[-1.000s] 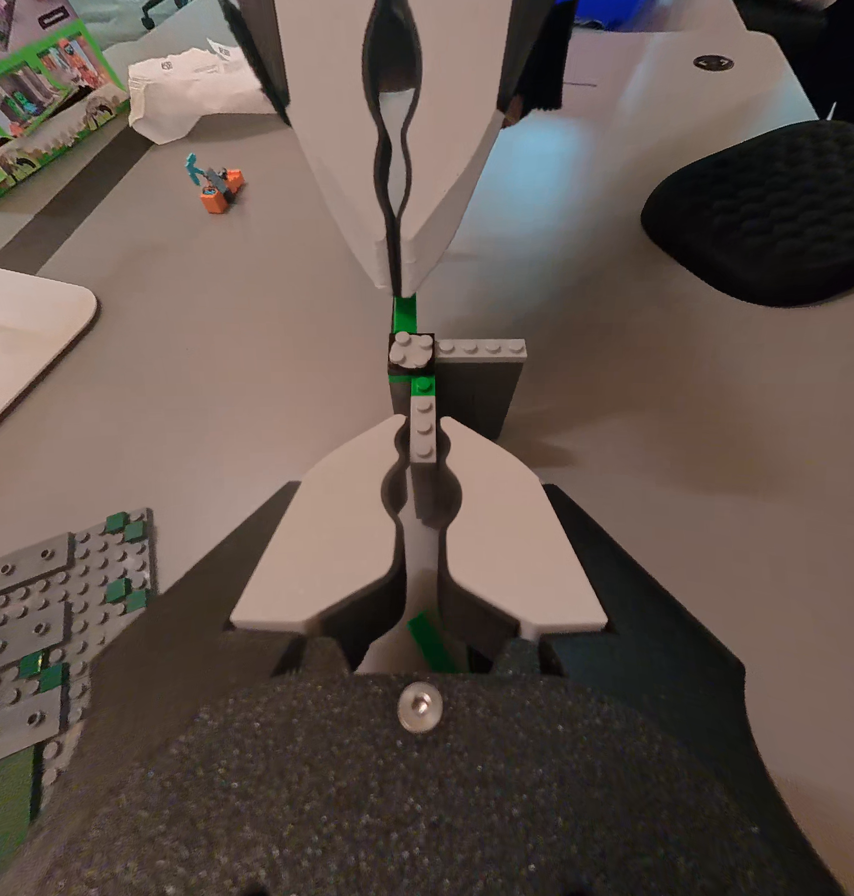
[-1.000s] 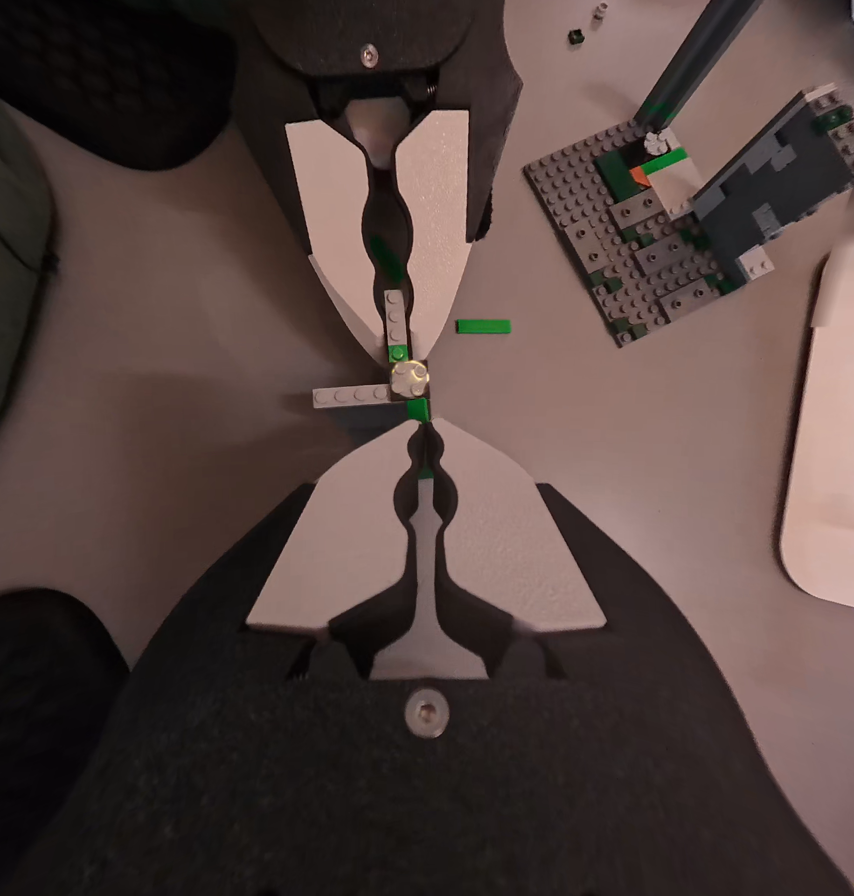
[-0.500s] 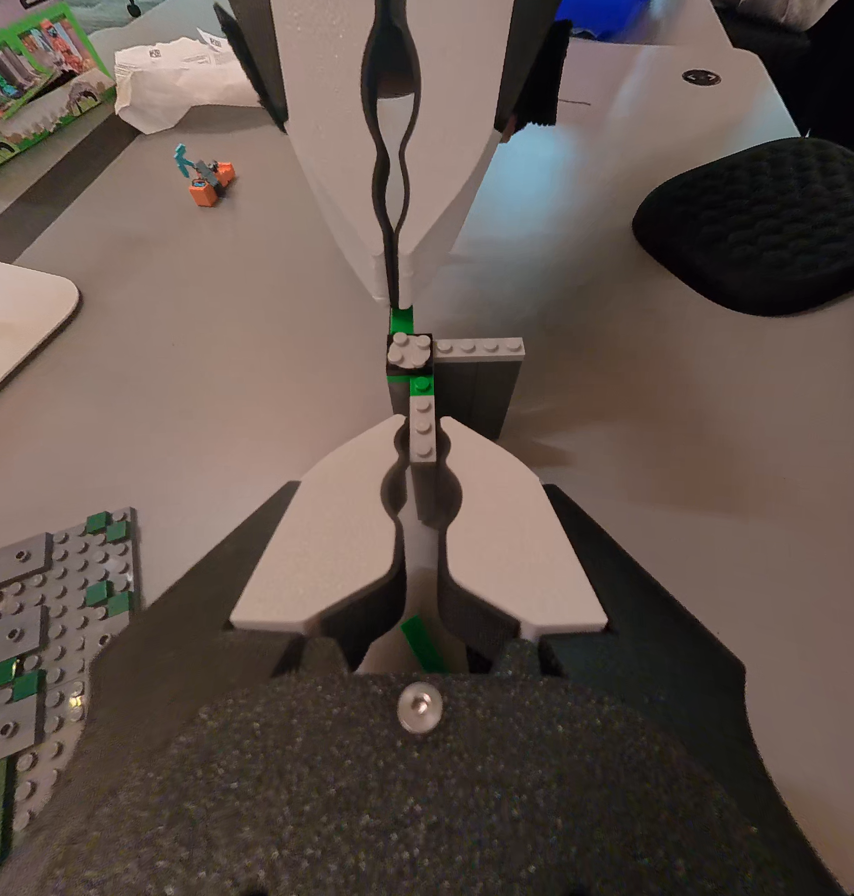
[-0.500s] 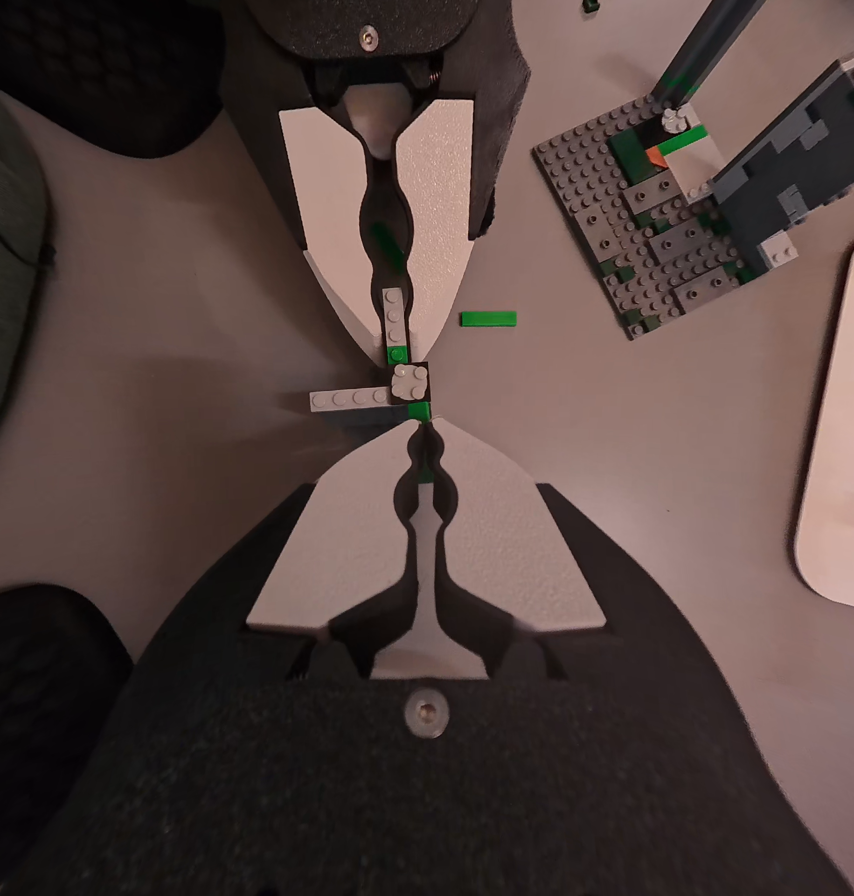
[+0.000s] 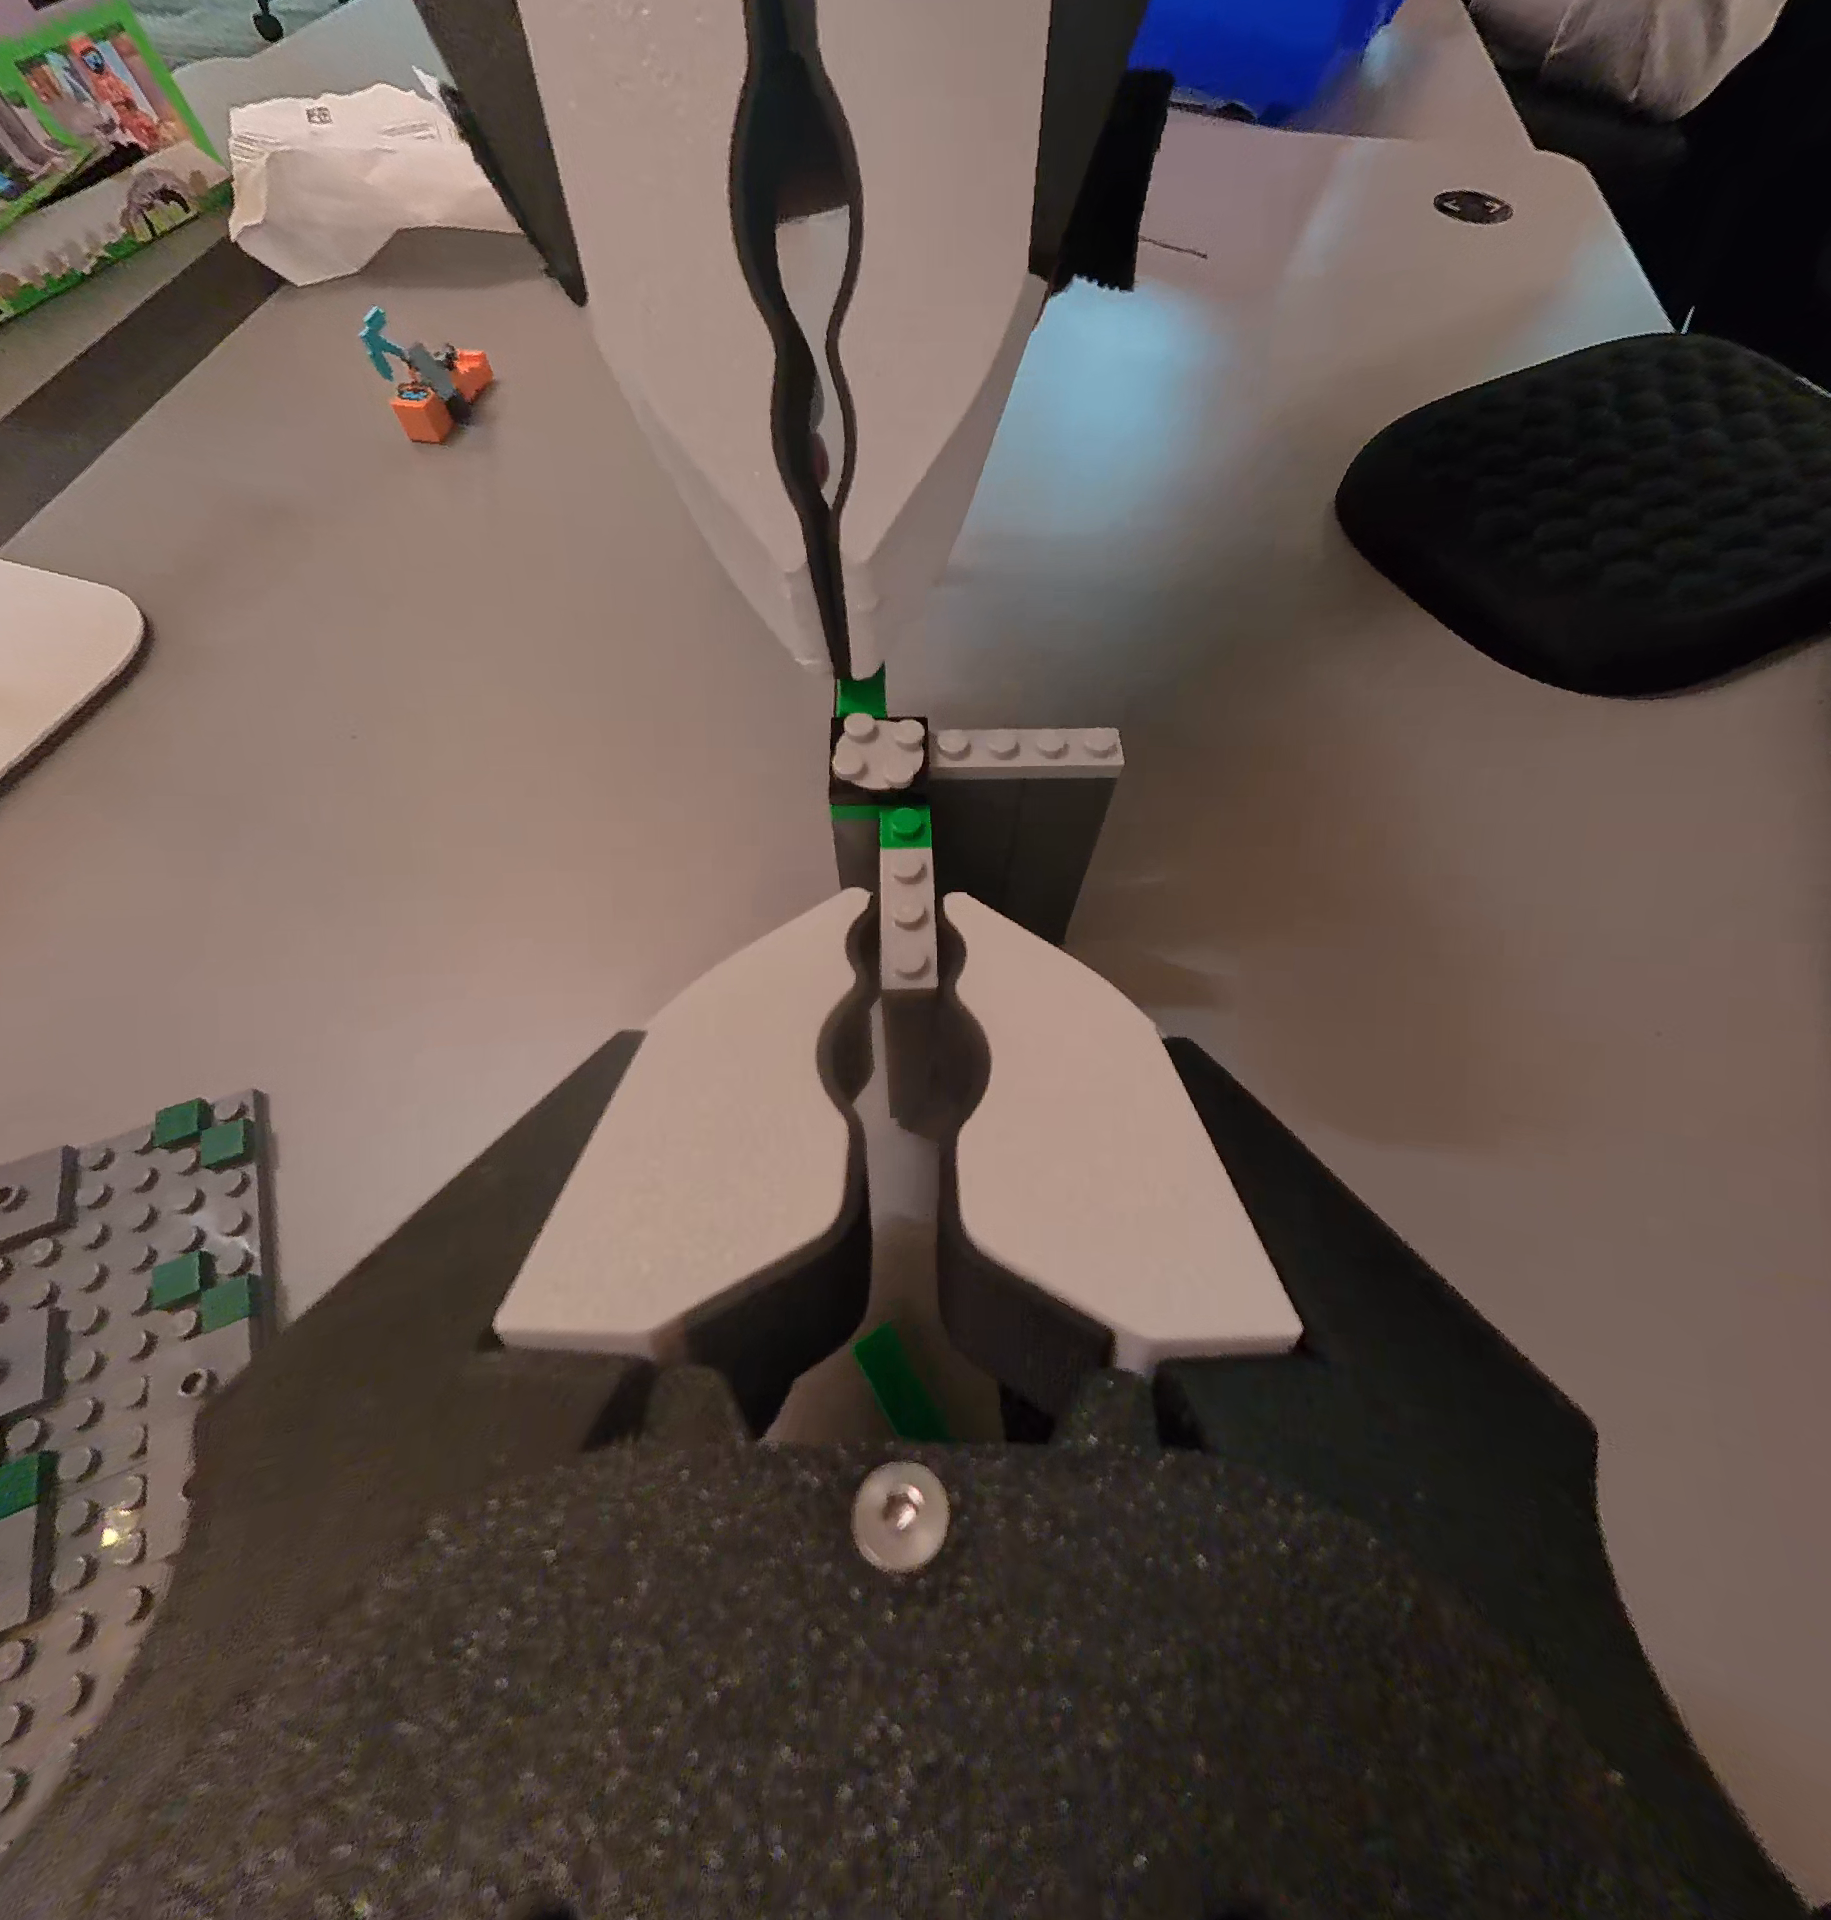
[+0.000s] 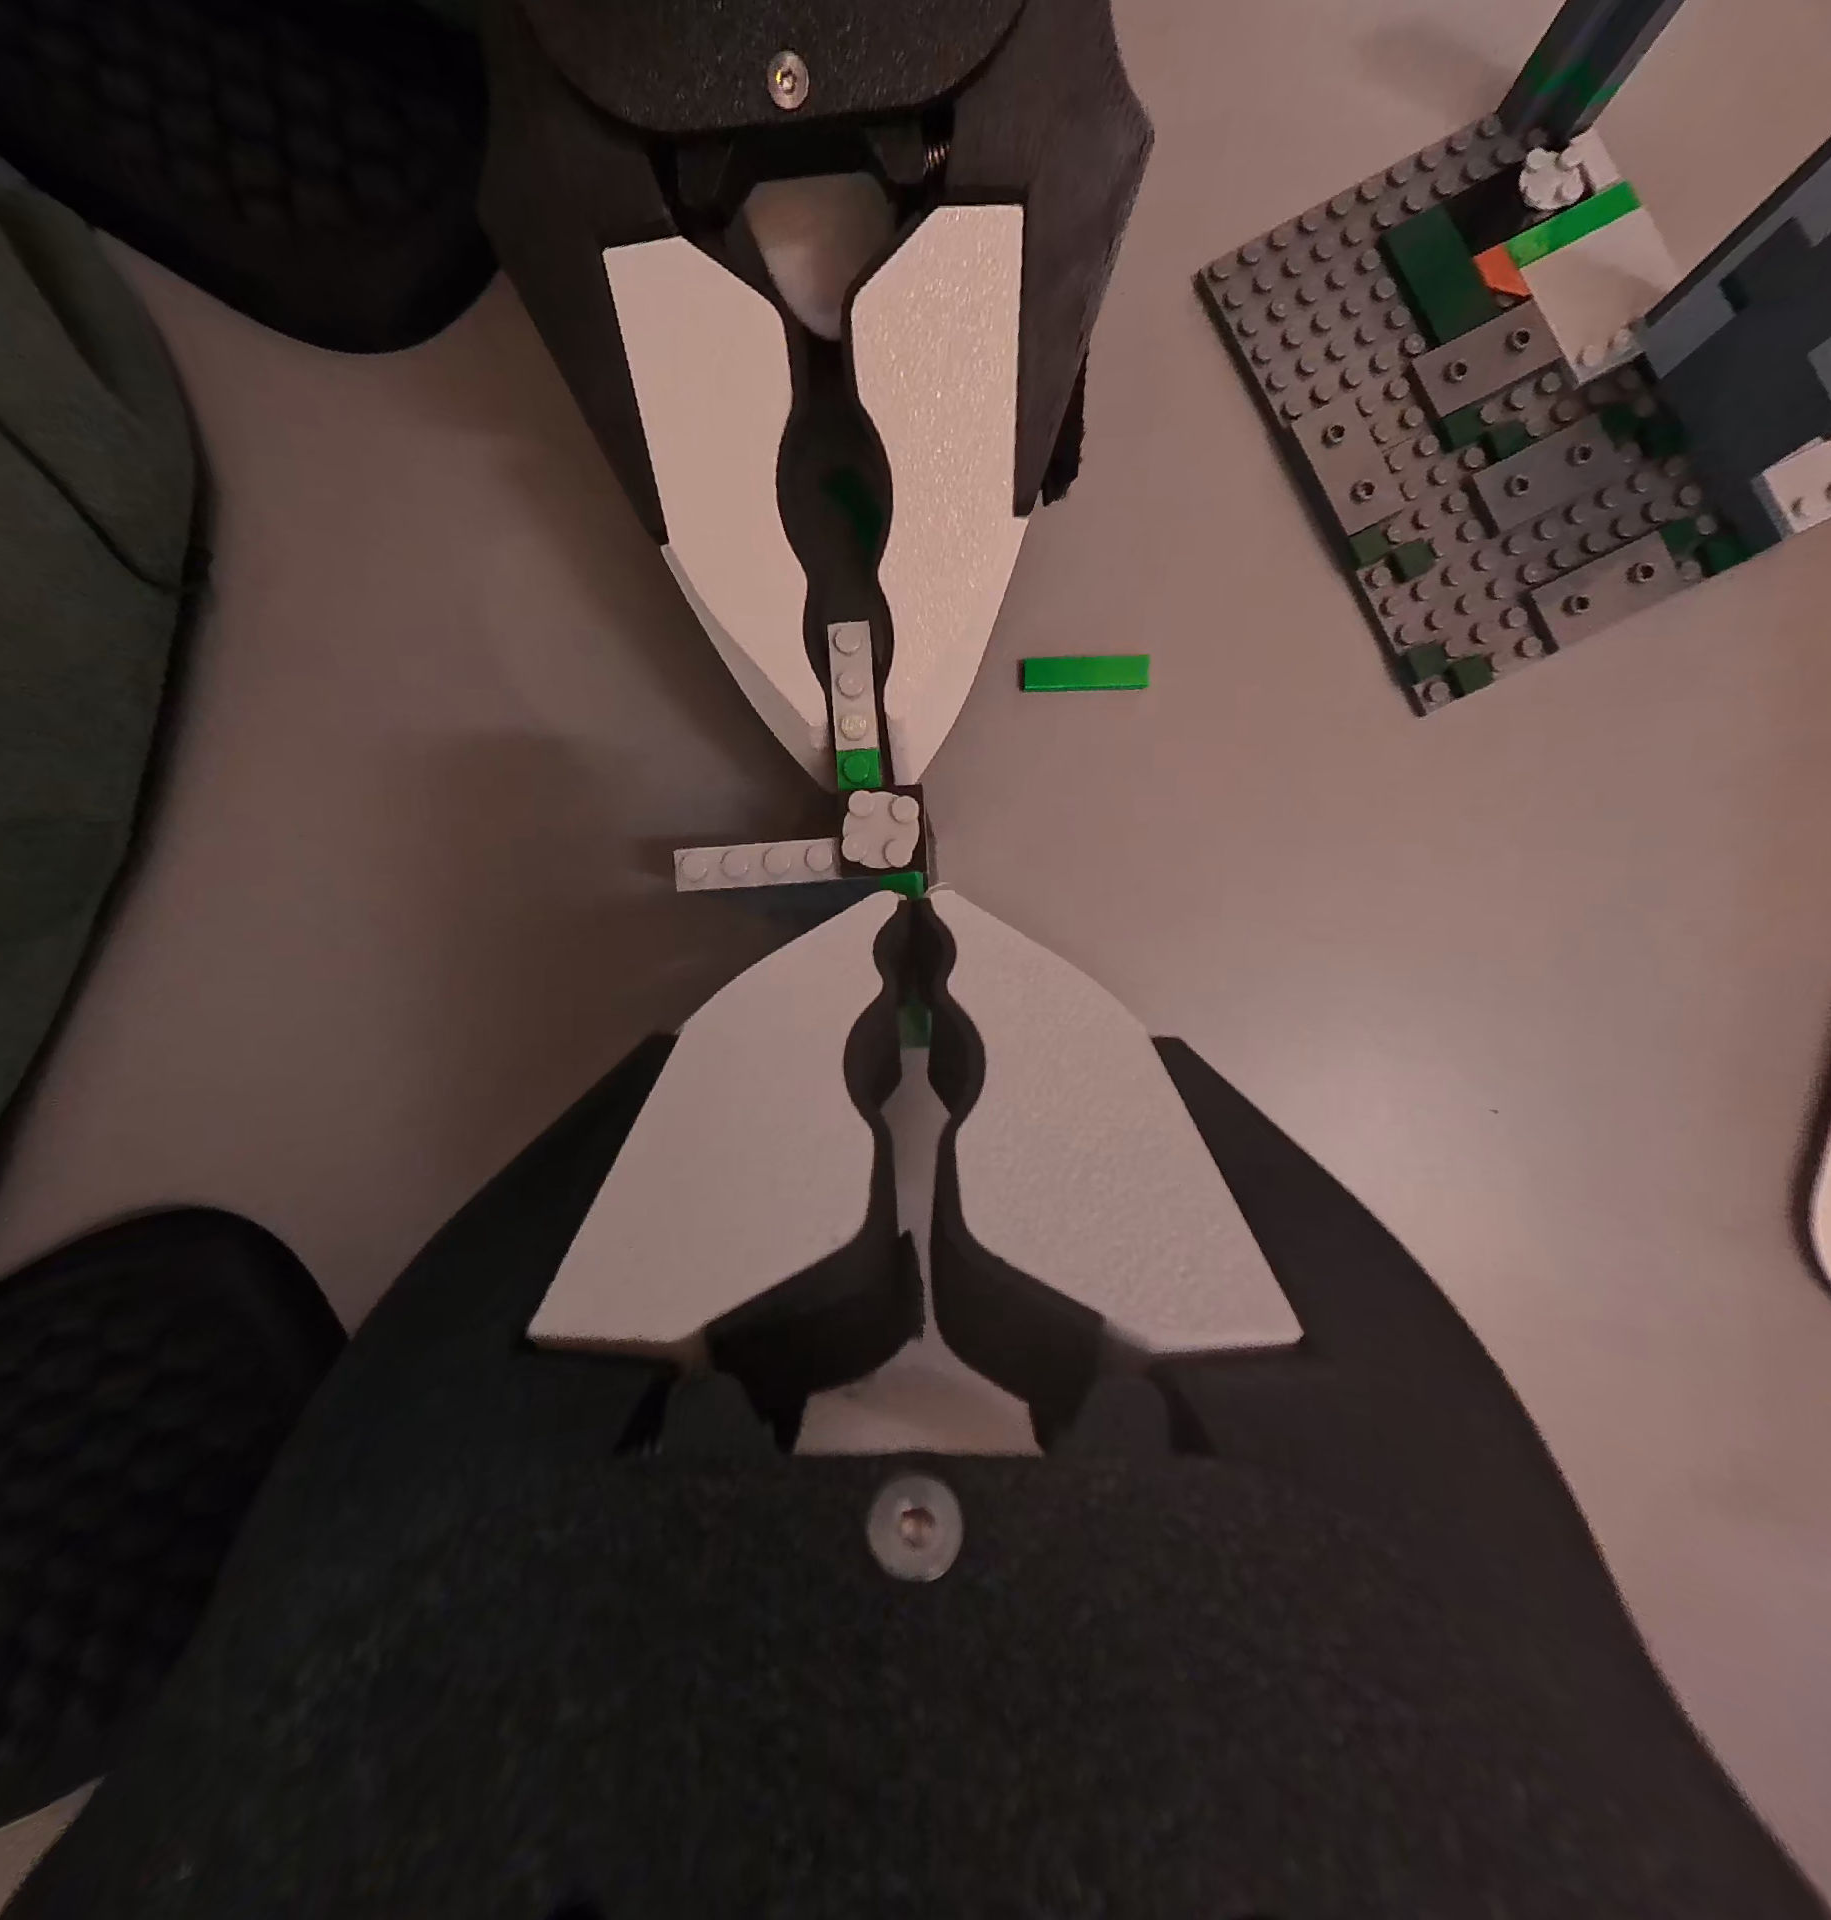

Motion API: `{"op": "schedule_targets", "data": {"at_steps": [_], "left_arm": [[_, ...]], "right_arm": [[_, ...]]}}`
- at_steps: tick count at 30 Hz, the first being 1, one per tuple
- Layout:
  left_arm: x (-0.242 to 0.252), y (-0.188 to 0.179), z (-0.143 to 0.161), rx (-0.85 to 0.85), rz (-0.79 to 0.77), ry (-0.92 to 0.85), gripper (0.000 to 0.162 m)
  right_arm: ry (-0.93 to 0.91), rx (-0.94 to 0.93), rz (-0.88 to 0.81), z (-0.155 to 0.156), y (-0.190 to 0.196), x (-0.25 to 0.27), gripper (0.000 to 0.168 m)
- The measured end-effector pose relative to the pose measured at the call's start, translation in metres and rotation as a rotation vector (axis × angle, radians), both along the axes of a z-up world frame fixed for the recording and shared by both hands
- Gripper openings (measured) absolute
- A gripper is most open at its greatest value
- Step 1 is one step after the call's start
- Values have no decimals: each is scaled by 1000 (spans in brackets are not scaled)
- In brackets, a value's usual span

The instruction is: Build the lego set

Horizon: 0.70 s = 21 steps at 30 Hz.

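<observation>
A small L-shaped lego wall [image 5: 1025, 821] of dark grey bricks has light grey plates on top and a round grey plate [image 5: 878, 753] on its black corner. My left gripper [image 5: 906, 914] is shut on one arm of this wall. My right gripper [image 6: 911, 906] comes from the opposite side and is shut on a green tile [image 6: 906, 885] at the wall's corner. The wall also shows in the right wrist view [image 6: 755, 864]. The right gripper [image 5: 851, 675] shows at the top of the left wrist view, and the left gripper [image 6: 857, 743] at the top of the right wrist view.
A loose green tile [image 6: 1085, 672] lies on the table. The grey baseplate build [image 6: 1462, 488] stands at the far right, also in the left wrist view [image 5: 90, 1299]. Around are a white tray [image 5: 17, 665], a black cushion [image 5: 1617, 520], an orange figure [image 5: 433, 384], a white bag [image 5: 360, 177] and the box [image 5: 49, 135]. The grippers' ends are close to 5 centimeters from one another. My left tips are roughly 15 centimeters from the grey baseplate build [image 6: 1462, 488]. It turns up in the left wrist view [image 5: 103, 1351] as well.
Both grippers keep their hold on the small wall. They have drifted a little with it, so the baseplate and tray have slid slightly towards the edge of each view.
</observation>
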<state>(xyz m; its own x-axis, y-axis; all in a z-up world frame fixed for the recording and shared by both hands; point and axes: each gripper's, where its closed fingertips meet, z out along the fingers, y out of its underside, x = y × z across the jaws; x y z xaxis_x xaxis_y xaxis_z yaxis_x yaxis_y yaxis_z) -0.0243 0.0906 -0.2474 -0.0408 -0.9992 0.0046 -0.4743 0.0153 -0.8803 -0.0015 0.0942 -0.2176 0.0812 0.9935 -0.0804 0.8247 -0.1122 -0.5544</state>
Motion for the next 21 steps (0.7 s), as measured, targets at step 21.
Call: {"op": "schedule_targets", "data": {"at_steps": [21], "left_arm": [[0, -1, 0, -12, -7, -3, 7]], "right_arm": [[53, -105, -4, 0, -1, 0, 0]]}}
